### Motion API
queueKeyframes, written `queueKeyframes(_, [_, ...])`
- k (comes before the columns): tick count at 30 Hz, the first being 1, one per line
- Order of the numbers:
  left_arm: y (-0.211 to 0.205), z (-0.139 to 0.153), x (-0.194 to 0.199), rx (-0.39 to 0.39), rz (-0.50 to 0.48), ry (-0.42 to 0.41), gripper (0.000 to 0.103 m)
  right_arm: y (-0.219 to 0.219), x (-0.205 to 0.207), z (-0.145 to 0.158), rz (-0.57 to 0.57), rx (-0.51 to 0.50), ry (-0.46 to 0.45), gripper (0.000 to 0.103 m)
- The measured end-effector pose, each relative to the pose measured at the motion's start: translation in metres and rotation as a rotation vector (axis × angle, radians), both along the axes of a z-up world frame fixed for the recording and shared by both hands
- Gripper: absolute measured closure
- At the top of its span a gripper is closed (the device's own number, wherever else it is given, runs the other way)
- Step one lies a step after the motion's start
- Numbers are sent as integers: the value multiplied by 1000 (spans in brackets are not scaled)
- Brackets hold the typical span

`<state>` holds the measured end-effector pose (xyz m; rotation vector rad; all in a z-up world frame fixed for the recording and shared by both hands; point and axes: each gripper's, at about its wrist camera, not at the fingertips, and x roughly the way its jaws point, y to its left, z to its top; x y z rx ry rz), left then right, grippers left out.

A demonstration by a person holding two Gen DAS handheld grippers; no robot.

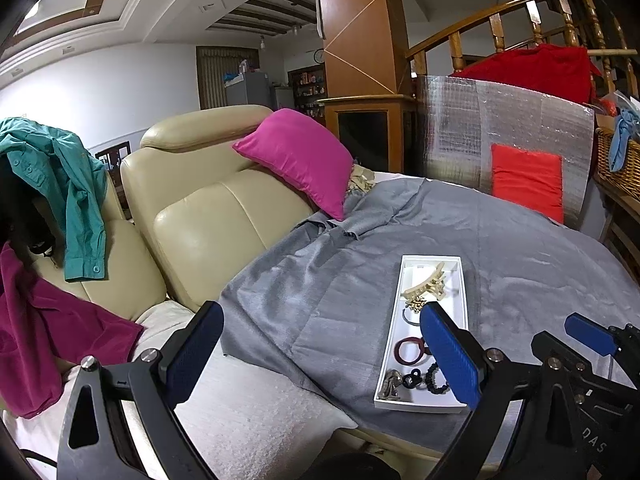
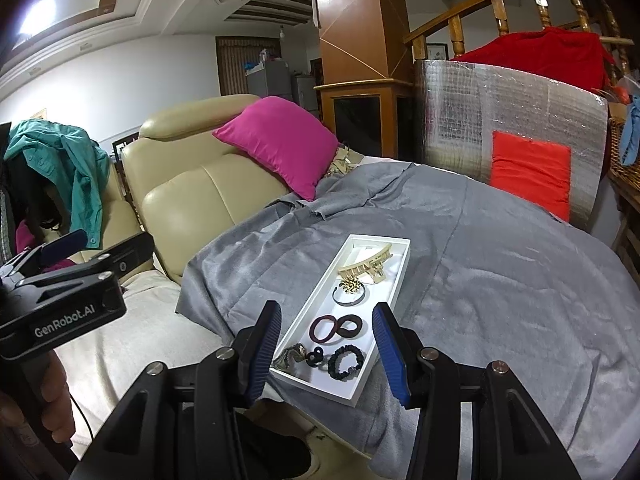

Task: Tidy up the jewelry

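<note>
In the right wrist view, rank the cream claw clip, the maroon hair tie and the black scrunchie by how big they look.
1. Cream claw clip, largest, though farthest.
2. Maroon hair tie.
3. Black scrunchie, close to the hair tie and nearer the camera, so that order is unsure.

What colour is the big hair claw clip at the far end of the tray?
Cream, almost ivory. The claw clip shows best in the right wrist view, lying in the white tray.

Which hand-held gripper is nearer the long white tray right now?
Right. The right hand-held gripper hangs open over the long white tray's near end; the left hand-held gripper, also open, sits off to its left.
</note>
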<state>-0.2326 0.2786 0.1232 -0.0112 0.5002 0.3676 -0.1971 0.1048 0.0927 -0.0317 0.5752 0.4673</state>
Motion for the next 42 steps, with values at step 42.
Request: queueKeyframes(42, [28,-18,11,-112,-92,44,2,17,19,-13,24,17,47,51])
